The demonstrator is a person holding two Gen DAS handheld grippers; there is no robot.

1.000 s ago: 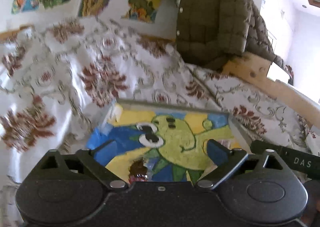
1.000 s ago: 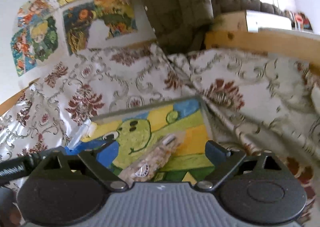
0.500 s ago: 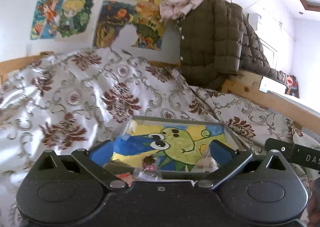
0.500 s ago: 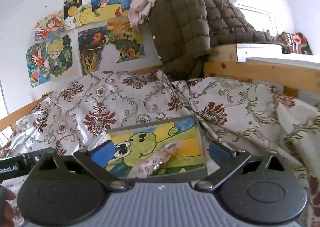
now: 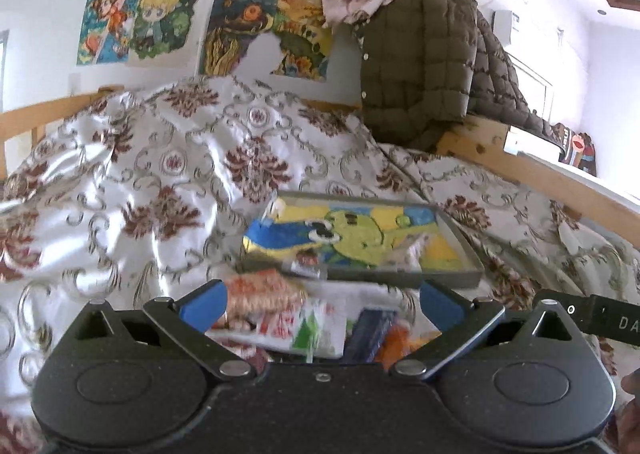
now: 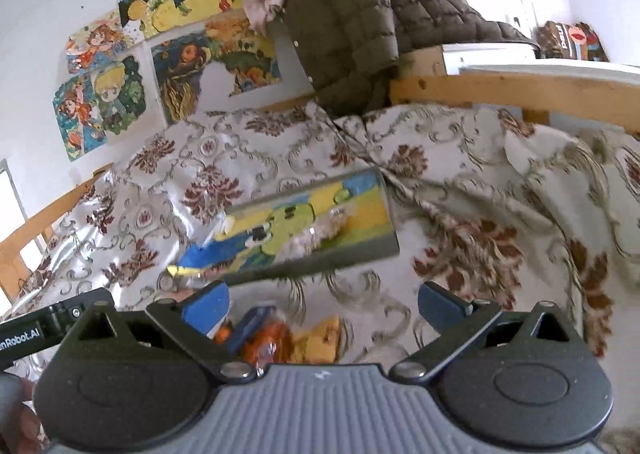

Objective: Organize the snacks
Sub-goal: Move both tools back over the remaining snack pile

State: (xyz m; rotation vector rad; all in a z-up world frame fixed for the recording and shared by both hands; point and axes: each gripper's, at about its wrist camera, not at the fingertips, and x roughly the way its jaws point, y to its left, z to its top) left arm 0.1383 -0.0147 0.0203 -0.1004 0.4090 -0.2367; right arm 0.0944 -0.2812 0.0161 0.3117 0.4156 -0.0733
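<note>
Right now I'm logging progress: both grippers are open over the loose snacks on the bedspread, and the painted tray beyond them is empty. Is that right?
Not quite: the painted tray is not empty. The right wrist view shows a clear snack packet lying in it. The rest holds: the left gripper and right gripper are open over the loose snacks on the bedspread.

A tray [image 5: 460,279] is lying on the bedspread [image 5: 160,182], in front of the jacket [image 5: 420,66] that is hanging over the bed frame [image 5: 520,170]. A snack packet [image 6: 320,232] is lying inside the tray. Nearer the cameras, a heap of snack packets [image 5: 304,322] is resting on the bedspread, just before the tray's near wall. Posters [image 5: 256,14] are hanging on the wall behind the bed, to the left of the jacket.
</note>
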